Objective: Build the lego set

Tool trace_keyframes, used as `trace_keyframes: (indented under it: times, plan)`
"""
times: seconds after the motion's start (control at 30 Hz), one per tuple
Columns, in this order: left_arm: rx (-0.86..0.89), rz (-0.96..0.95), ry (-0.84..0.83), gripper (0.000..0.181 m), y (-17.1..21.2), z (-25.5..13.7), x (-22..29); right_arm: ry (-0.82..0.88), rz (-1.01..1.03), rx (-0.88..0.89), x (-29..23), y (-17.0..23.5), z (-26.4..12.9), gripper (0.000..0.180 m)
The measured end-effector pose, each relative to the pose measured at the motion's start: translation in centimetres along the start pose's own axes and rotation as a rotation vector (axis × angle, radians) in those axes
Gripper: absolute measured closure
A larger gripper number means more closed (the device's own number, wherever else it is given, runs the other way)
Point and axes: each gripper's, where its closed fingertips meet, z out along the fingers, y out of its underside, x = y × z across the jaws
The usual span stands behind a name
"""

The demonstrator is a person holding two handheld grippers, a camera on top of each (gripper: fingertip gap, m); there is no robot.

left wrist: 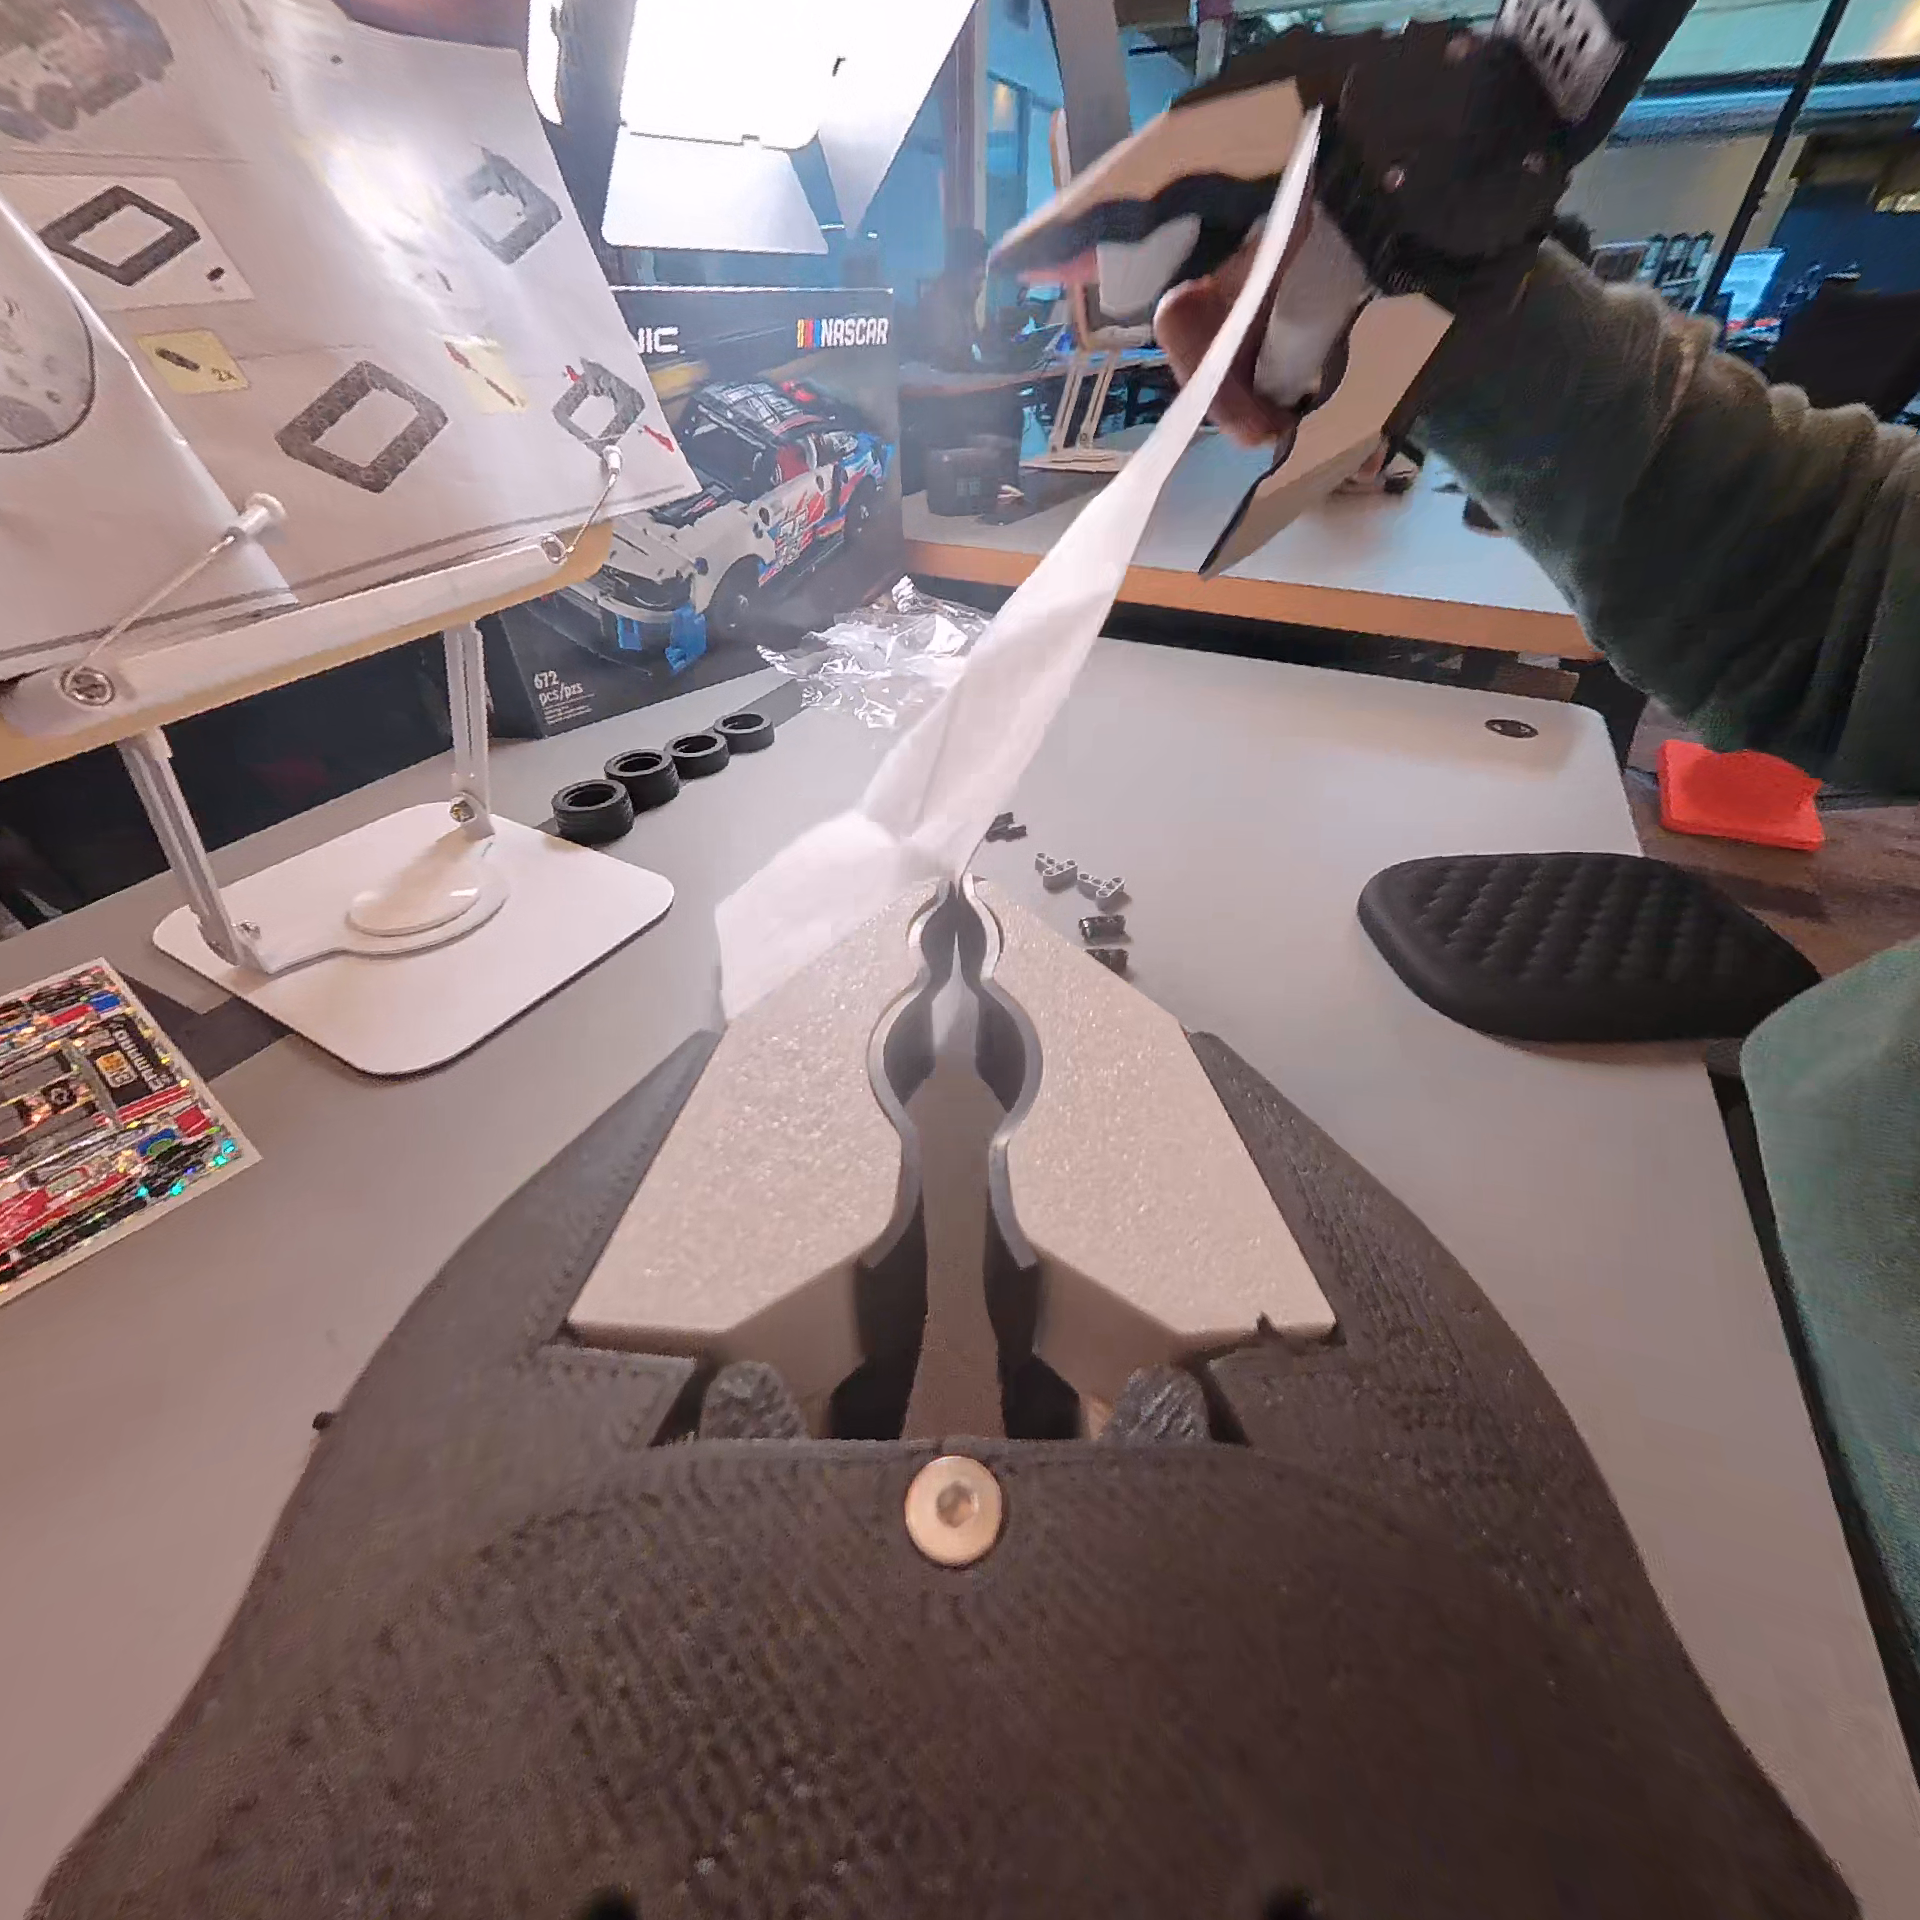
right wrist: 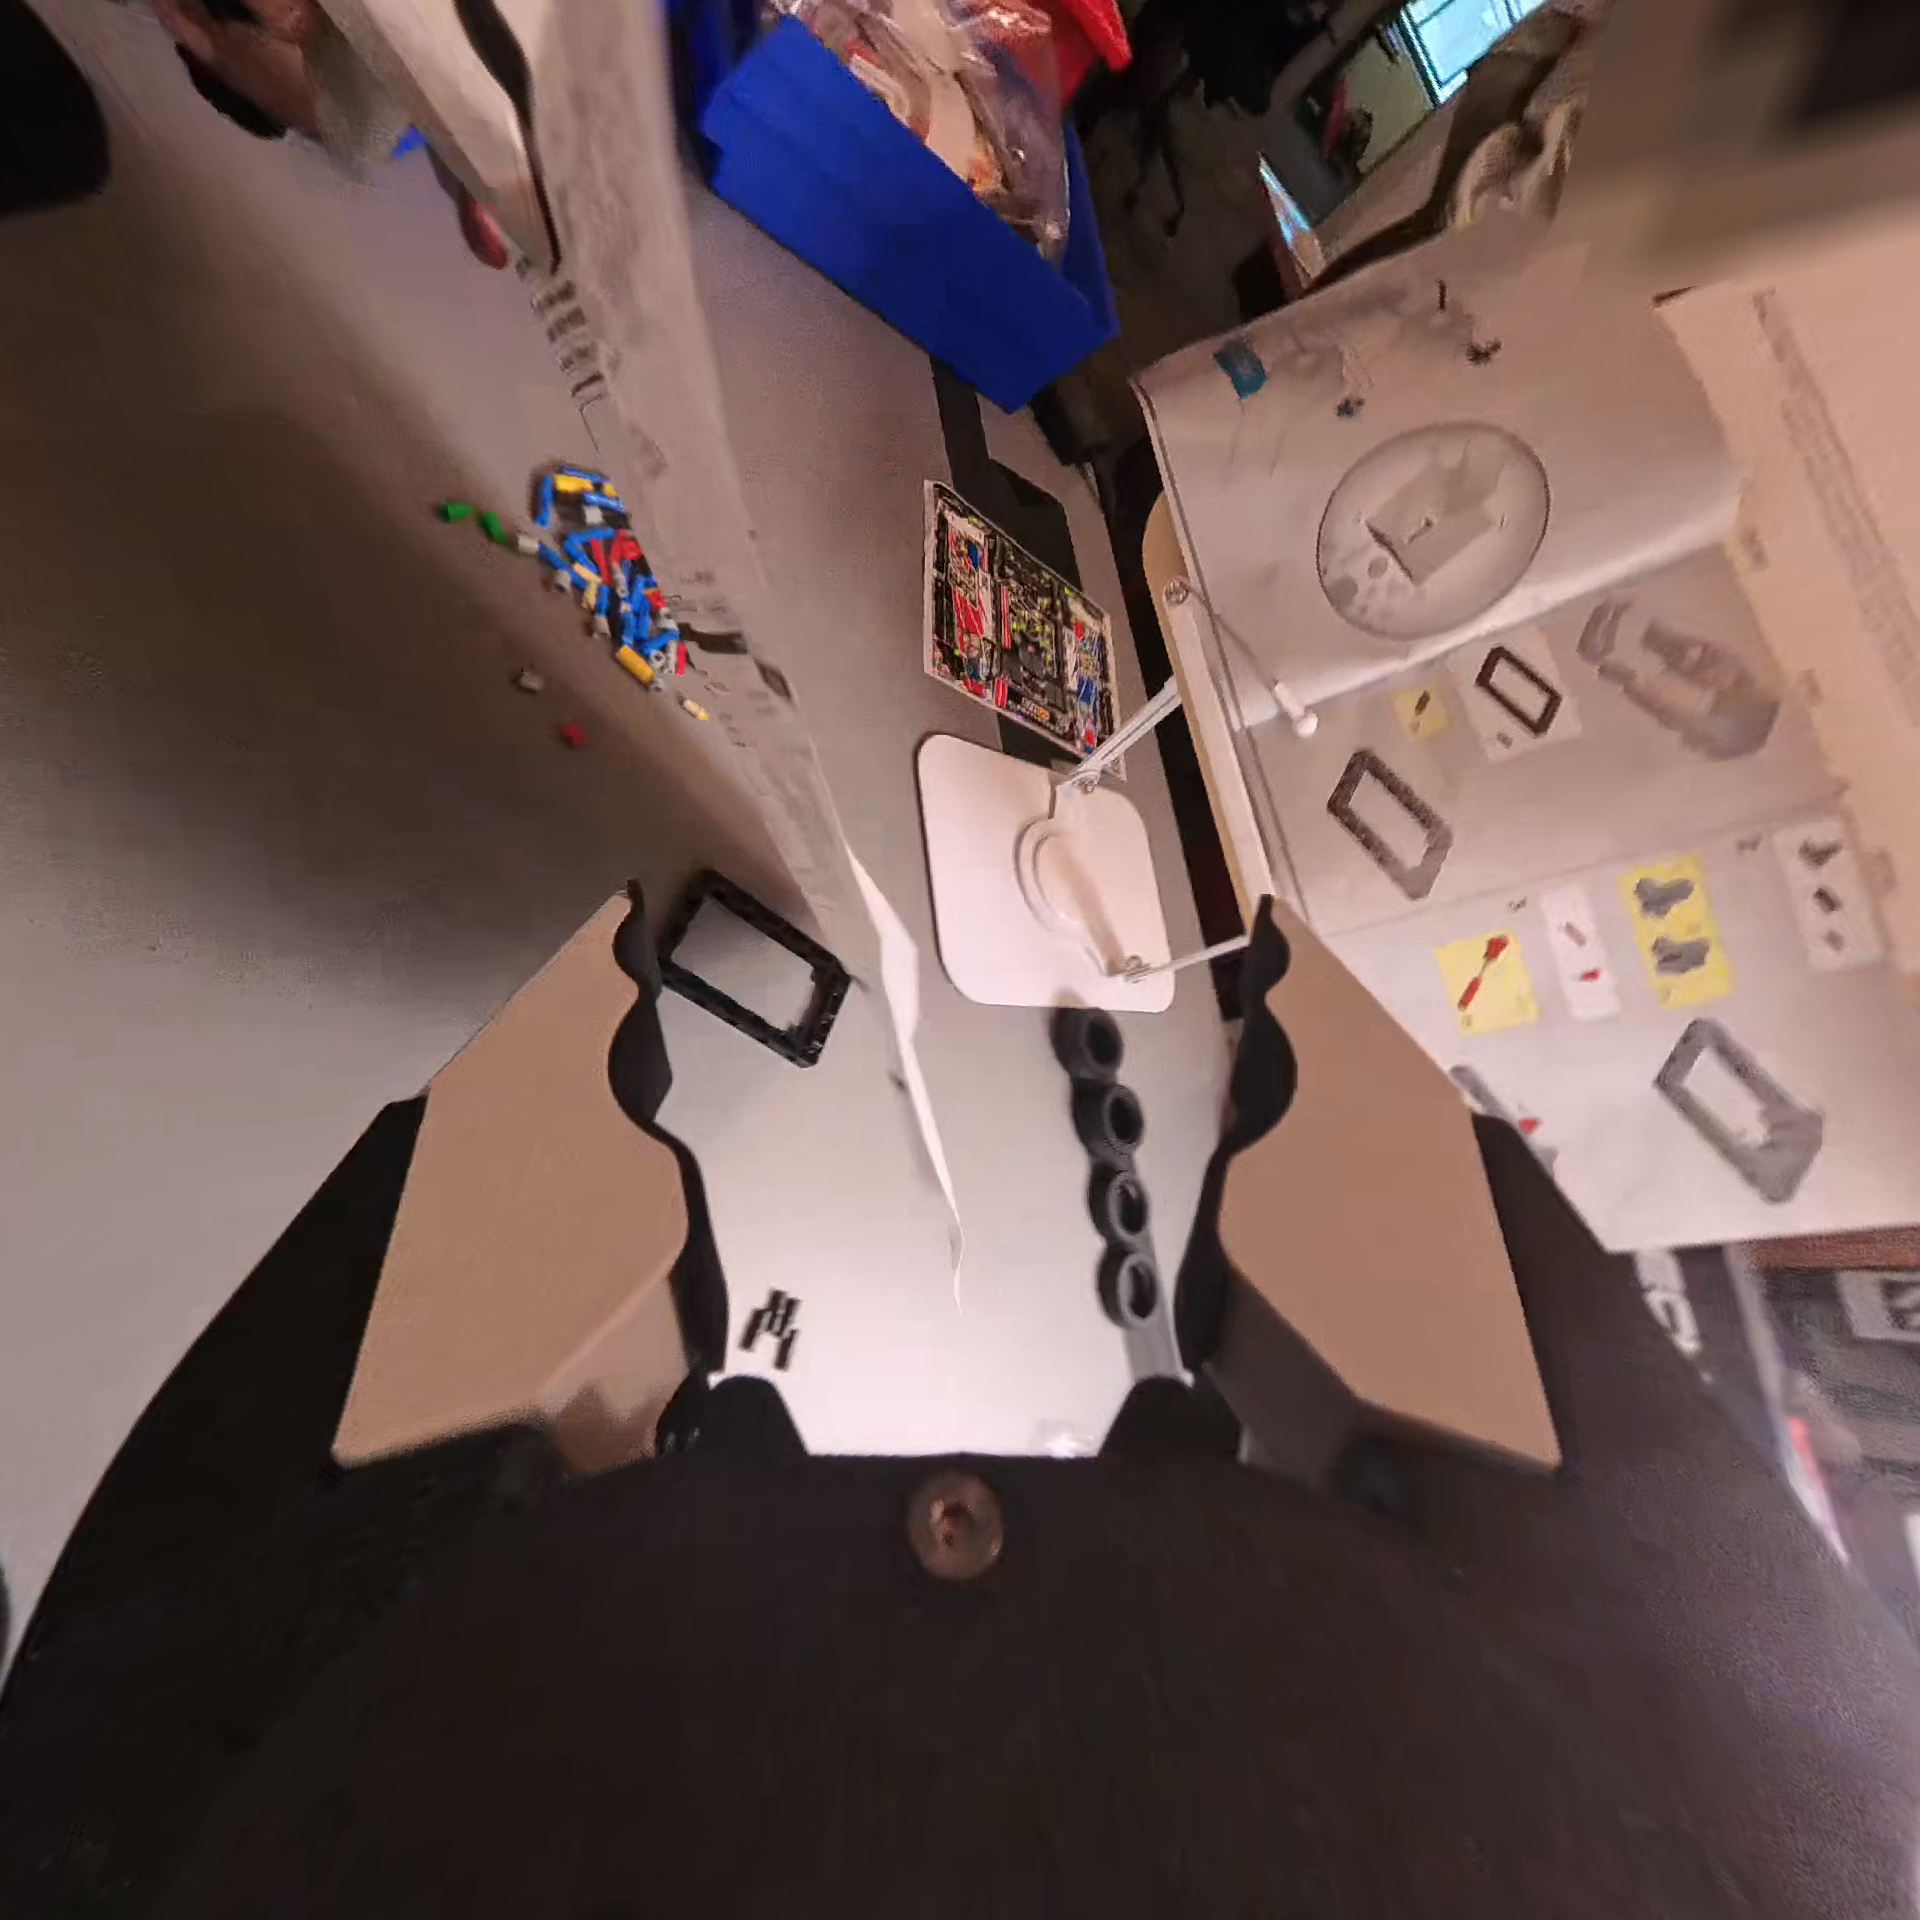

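My left gripper [left wrist: 954,883] is shut on the lower end of a long white paper parts bag [left wrist: 997,686]. The bag stretches up and to the right, and passes between the fingers of my right gripper [left wrist: 1107,416]. In the right wrist view, my right gripper [right wrist: 951,914] stands wide open high above the table, and the blurred bag [right wrist: 686,520] hangs in front of it. On the table lie a black rectangular frame [right wrist: 753,971], a row of black tyres [right wrist: 1117,1164], small black pins [right wrist: 771,1325] and a pile of coloured parts [right wrist: 603,582].
An instruction booklet [left wrist: 312,312] rests on a white stand [left wrist: 416,935] at the left, with a sticker sheet [left wrist: 94,1122] beside it. The set's box [left wrist: 748,499] and clear plastic wrap [left wrist: 883,655] are behind. Small grey parts [left wrist: 1086,894], a black pad [left wrist: 1579,945] and a blue bin [right wrist: 894,229] are nearby. The tips of one gripper are about 20 centimetres away from the tips of the other.
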Motion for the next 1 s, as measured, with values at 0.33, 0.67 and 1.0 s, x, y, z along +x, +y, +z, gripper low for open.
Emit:
trace_keyframes:
  times: [0.33, 0.67, 1.0]
  plan:
    - [-0.006, 0.055, -0.058, 0.181, 1.0, -0.1, -0.4, 0.027, -0.177, -0.008, -4.1, -1.1, 4.8, 0.18]
    - [0.065, 0.036, -0.25, 0.126, 0.4, -1.7, -3.5, 0.491, -0.103, -0.399, 5.7, 8.8, -7.2, 0.18]
    - [0.022, 0.011, -0.252, 0.128, 2.0, -1.0, -3.6, 0.896, -0.177, -1.452, 12.5, 28.2, -38.3, 0.18]
